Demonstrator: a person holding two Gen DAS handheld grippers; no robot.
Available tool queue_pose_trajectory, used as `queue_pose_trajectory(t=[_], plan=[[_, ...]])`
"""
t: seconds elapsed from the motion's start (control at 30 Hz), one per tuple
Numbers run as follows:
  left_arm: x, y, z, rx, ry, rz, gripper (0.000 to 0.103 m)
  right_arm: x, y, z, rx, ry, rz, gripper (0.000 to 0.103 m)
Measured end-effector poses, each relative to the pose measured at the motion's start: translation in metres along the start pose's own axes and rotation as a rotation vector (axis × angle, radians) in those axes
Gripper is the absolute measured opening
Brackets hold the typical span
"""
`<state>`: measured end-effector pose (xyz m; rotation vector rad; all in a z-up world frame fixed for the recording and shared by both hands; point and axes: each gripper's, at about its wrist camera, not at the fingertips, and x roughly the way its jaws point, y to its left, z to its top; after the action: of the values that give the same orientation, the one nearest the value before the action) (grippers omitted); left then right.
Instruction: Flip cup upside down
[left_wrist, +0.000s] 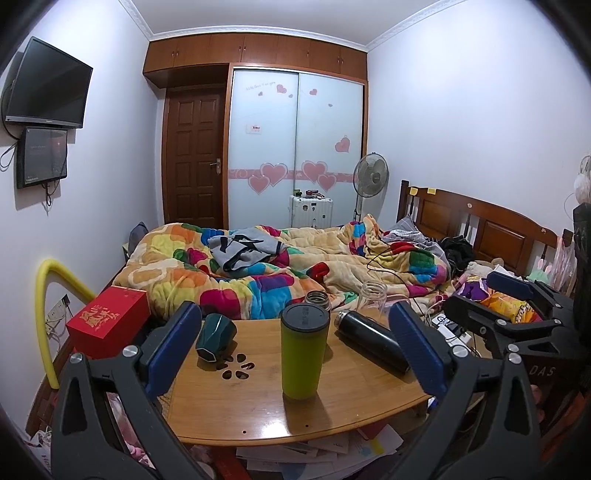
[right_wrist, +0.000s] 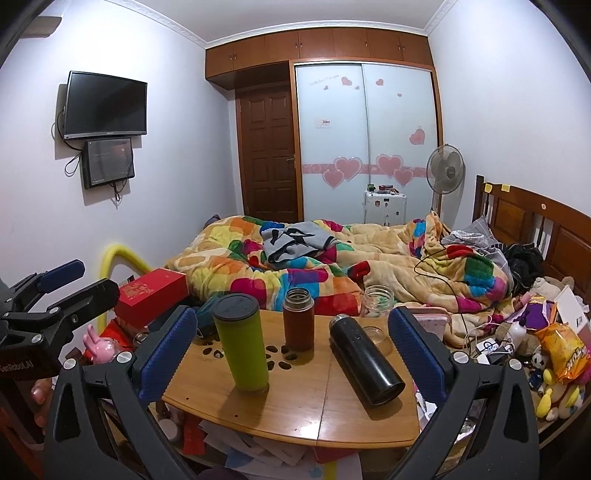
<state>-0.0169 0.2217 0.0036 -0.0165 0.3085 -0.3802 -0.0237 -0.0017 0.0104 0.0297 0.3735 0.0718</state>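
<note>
A green tumbler with a dark lid end on top stands upright mid-table; in the right wrist view it stands left of centre. A dark green faceted cup lies tilted at the table's left. A black flask lies on its side; it also shows in the right wrist view. A brown flask and a clear jar stand at the back. My left gripper is open, its blue pads either side of the tumbler, nearer the camera. My right gripper is open and empty.
The small wooden table stands beside a bed with a colourful blanket. A red box sits left of the table. Papers lie under the table. Snack bags and toys clutter the right side.
</note>
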Motion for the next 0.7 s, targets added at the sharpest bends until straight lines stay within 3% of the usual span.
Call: queue_pose_trajectory(t=[0.7], plan=[[0.0043,0.0025,0.0003,-0.015,-0.002,0.011,0.103,0.0028,0.0042,0.0001,0.001,0.000,0.011,0.103]])
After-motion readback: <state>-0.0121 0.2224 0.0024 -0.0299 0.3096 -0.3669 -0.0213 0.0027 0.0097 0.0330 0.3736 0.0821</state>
